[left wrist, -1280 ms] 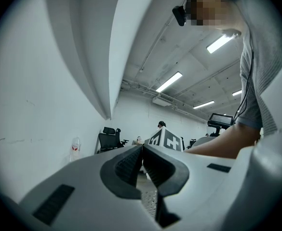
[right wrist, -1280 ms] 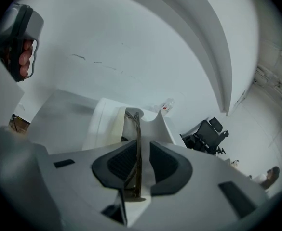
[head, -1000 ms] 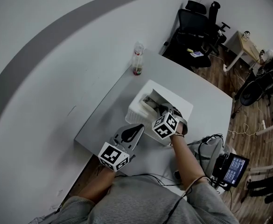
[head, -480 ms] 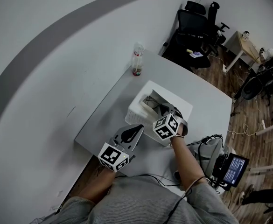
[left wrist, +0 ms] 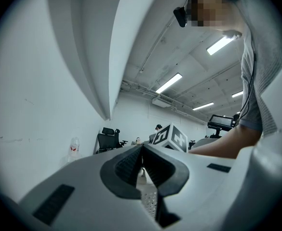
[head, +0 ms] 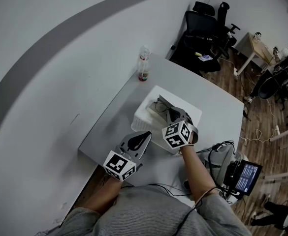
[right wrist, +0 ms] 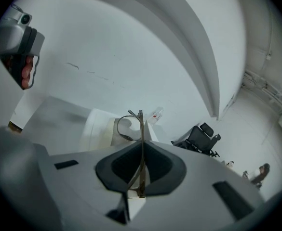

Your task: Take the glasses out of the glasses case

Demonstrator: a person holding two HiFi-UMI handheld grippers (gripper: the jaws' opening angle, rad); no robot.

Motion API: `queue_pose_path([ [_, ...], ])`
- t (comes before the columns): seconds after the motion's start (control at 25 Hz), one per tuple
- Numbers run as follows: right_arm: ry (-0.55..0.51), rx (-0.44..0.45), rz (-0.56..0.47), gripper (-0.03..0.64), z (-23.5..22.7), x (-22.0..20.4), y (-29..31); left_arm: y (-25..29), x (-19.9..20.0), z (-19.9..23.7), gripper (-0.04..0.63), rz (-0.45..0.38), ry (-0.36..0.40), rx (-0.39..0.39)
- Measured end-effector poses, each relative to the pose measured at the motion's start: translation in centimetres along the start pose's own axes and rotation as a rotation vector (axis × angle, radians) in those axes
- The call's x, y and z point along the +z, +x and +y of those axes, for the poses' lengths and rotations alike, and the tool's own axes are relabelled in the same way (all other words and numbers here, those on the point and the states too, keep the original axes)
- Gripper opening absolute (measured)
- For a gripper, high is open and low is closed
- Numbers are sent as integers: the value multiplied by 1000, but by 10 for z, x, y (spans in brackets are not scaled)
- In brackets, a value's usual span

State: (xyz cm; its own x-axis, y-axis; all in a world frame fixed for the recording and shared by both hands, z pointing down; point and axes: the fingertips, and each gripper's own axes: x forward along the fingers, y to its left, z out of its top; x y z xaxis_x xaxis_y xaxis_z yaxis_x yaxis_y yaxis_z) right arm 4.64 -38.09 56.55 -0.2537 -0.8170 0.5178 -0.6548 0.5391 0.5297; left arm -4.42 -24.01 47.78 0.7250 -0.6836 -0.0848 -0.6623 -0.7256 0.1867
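Note:
A pair of thin-framed glasses (head: 162,105) hangs over the white basket (head: 143,118) in the middle of the table. My right gripper (head: 175,117) is shut on one temple arm. In the right gripper view the temple runs between the jaws, and the glasses' lens rim (right wrist: 125,127) sticks out past the right gripper (right wrist: 141,147) above the basket (right wrist: 98,125). My left gripper (head: 144,135) rests on the table just left of the basket. The left gripper (left wrist: 142,151) is shut with nothing in it. I cannot make out the glasses case inside the basket.
A plastic bottle (head: 144,63) stands at the table's far left corner, also seen as the bottle (right wrist: 155,114). Black office chairs (head: 203,31) stand beyond the table (head: 217,102). A screen device (head: 244,175) and cables lie at the near right edge. The wall is on the left.
My right gripper has lifted and drawn slightly back toward me, bringing the glasses up out of the basket. The left gripper has not moved.

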Motion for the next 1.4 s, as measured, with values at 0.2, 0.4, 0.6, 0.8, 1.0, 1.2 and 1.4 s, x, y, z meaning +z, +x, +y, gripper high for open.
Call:
queue_pose_path([
  [0.2,67,-24,-73,26,-9,13,-13,2,1,-2,12,-1,4,-8],
  [0.4,144,-36,-141,26,-14,23,-26,3,3,-3,12,-3,7,-9],
  [0.6,237,-49,-230,26,-22,33,-41,4,5,-3,12,-3,13,-13],
  [0.8,353,-47,-365,26,-33,51,-61,2,9,-5,12,-1,22,-14],
  [1.0,457,-37,-501,26,-40,65,-83,2,13,-8,12,-6,33,-16],
  [1.2,534,6,-572,26,-38,69,-99,2,18,-7,12,-10,42,-12],
  [1.4,611,64,-639,26,-33,68,-114,2,22,-7,12,-16,45,-11],
])
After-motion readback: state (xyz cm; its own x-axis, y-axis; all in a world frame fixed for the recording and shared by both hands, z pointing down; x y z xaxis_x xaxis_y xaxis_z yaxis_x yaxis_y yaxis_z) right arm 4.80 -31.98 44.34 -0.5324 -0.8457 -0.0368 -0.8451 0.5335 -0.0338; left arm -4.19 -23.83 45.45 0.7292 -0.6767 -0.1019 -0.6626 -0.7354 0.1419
